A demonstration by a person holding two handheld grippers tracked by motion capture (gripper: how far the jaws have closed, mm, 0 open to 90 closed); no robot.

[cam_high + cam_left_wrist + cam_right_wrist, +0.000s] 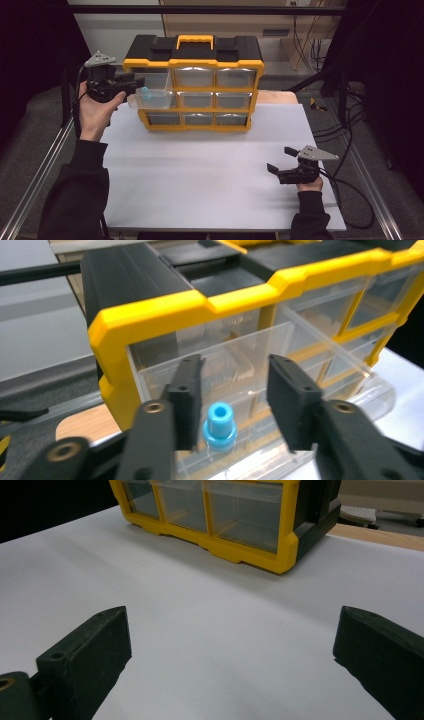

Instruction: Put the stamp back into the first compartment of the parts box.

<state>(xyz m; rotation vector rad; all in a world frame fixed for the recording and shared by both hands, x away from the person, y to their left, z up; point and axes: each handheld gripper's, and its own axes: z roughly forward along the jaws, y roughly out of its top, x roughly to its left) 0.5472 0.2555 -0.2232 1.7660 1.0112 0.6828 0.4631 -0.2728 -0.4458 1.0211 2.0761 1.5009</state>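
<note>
While over pulled-out drawer (250, 370), left hand-held gripper (235, 400) released, blue cap (220, 427) loose between jaws.

A white bench (210, 175) with a wooden edge (277, 96) at the back stands on grey floor (385, 130). Metal rails (30, 185) run along both sides. Black cables (345, 125) trail across the floor. Behind stand a pale wall (115, 30) and a wooden cabinet (225, 17); darkness flanks both sides.

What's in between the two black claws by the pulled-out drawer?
A small blue plastic piece stands in the clear drawer, between the left gripper jaws and close beside one. They stand apart, not pinching it. The left gripper view shows this.
</note>
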